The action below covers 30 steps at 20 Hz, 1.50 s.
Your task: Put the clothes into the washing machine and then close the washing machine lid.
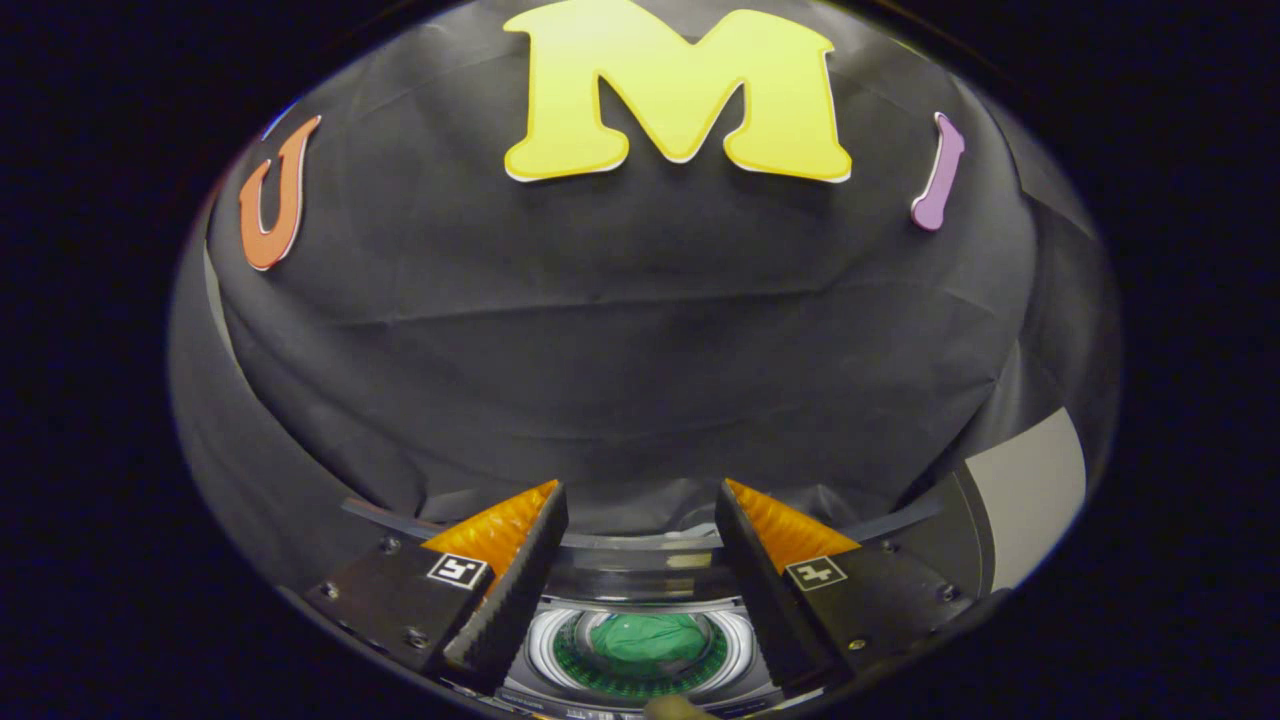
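Black cloth wall [620,330] behind washing machine [640,600]; tongs [640,520] spread, empty.

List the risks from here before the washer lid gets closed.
1. The green garment sits bunched high in the drum; if any of it rides over the rim, the lid may trap it.
2. The gripper has its jaws open and empty, above the washing machine and aimed mostly at the black cloth wall, so the approach to the lid could be misjudged.
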Available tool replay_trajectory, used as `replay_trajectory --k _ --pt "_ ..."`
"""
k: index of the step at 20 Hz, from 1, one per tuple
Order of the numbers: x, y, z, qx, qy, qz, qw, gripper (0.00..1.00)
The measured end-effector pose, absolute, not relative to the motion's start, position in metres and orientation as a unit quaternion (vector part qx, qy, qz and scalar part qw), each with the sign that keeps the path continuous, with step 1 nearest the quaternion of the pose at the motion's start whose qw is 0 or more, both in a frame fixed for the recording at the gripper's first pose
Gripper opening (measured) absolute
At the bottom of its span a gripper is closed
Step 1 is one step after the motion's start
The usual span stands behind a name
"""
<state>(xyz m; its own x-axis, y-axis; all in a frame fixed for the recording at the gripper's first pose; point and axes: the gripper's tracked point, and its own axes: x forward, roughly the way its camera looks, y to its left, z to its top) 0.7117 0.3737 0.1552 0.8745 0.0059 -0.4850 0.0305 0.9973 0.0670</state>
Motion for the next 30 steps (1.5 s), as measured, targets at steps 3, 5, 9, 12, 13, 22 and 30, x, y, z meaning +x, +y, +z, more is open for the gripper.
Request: replay_trajectory --k 3,5,9,12,13,22,30 --pt "0.699 0.375 0.154 0.037 0.240 -0.002 0.970 0.94" --pt "0.689 0.375 0.152 0.038 0.238 -0.002 0.971 0.94" --pt "0.672 0.375 0.147 0.036 0.232 0.000 0.972 0.94" --pt "0.658 0.376 0.142 0.036 0.228 0.003 0.973 0.94" --pt "0.653 0.376 0.141 0.034 0.228 0.003 0.973 0.94" --pt "0.615 0.380 0.116 0.040 0.254 0.021 0.966 0.94" --pt "0.549 0.381 0.043 0.029 0.325 0.034 0.945 0.94"
